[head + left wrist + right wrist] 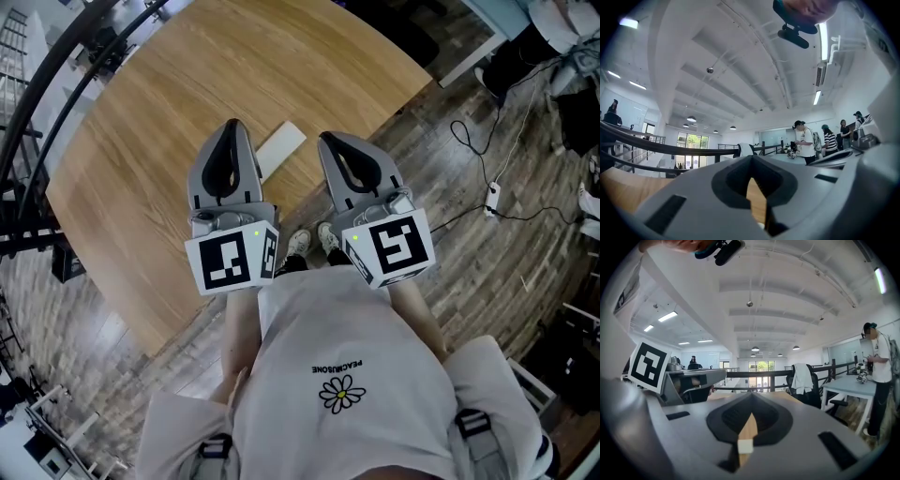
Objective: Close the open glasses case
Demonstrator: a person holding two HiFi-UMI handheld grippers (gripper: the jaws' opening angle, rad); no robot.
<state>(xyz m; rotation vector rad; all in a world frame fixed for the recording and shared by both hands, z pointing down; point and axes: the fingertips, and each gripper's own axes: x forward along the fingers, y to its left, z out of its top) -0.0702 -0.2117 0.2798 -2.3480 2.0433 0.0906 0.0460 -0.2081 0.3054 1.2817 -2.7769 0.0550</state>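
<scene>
Left gripper point(232, 124) and right gripper point(324, 141) are both pinched together and empty over the table point(131, 141). The white glasses case point(284, 145) lies flat between them. No raised lid shows, so it reads as closed.

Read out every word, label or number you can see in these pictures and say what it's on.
"PEACEMINUSONE": on the person's white shirt, above a printed daisy, upside down in the head view.
Marker cubes on the left gripper and right gripper: black-and-white square patterns only, no words or numbers.
No other text can be read in any view.
</scene>
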